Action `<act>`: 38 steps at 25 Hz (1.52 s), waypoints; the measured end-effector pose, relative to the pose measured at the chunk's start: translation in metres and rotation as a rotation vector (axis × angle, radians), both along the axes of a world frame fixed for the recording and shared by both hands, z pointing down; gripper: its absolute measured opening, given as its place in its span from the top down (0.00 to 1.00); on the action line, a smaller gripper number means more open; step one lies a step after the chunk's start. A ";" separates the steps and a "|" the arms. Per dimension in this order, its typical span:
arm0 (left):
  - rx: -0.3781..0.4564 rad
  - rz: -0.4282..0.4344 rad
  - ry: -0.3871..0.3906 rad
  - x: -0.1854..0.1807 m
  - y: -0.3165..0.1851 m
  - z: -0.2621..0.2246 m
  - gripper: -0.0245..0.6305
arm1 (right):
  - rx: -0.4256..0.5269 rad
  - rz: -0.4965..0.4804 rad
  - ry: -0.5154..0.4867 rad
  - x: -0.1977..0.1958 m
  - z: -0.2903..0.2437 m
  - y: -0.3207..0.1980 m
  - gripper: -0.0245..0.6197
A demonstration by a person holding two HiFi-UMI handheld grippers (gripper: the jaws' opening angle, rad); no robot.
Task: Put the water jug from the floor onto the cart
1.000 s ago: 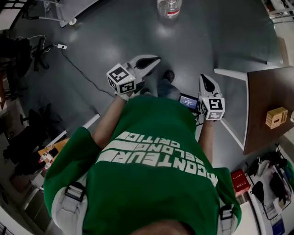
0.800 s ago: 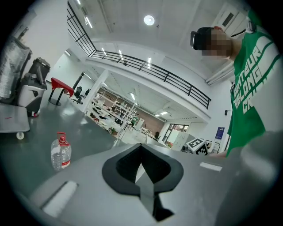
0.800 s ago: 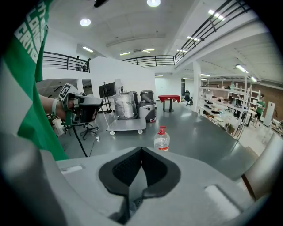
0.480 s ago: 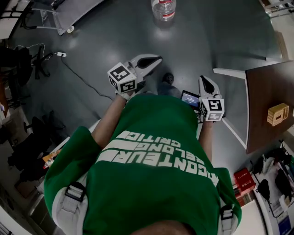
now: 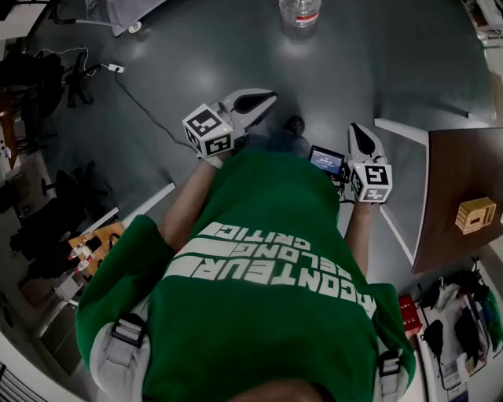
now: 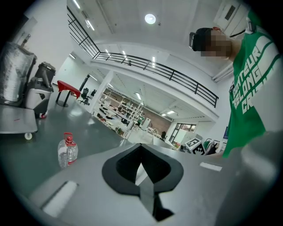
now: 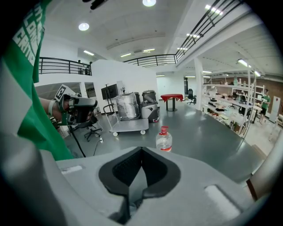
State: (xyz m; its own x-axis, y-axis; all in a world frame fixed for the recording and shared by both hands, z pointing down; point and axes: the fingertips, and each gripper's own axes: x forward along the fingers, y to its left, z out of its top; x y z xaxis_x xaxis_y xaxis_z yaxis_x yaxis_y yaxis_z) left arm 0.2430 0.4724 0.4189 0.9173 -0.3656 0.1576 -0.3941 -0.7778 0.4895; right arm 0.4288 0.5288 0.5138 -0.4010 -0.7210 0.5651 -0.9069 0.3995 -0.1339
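Checking in, operator: where is the water jug [image 5: 299,11]?

Me: It stands upright on the grey floor, ahead of the person carrying my two grippers and well apart from both. It is clear plastic with a red cap and a red band. In the right gripper view it sits just above the jaw tips, out in the open.

Desk: And the cart [image 7: 130,126]?

Me: It's a flat grey platform on casters, beyond the jug and off to its left in that view, with bare floor between them. A wrapped bundle [image 7: 126,106] rises at its far edge. I can't tell whether the bundle rides on the platform or stands behind it.

Desk: Grippers?

Me: The left gripper [image 5: 263,98] has its black pads pressed tip to tip with nothing in them, and it points nearly level toward the jug. The right gripper [image 5: 357,130] is likewise closed and empty, and it tips more steeply toward the floor. Each is held out in front of the person's green shirt [image 5: 267,275], the left a little further forward.

Desk: Anything near the right side?

Me: A dark wooden table [image 5: 460,169] with a small wooden box [image 5: 475,213] on it.
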 end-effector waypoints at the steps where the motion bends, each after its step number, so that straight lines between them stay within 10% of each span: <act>1: -0.007 -0.011 -0.002 -0.001 0.001 0.002 0.95 | -0.009 -0.003 0.000 0.003 0.003 0.000 0.97; 38: -0.097 0.040 -0.003 -0.056 -0.126 0.025 0.95 | -0.101 0.072 0.037 -0.036 0.015 -0.106 0.97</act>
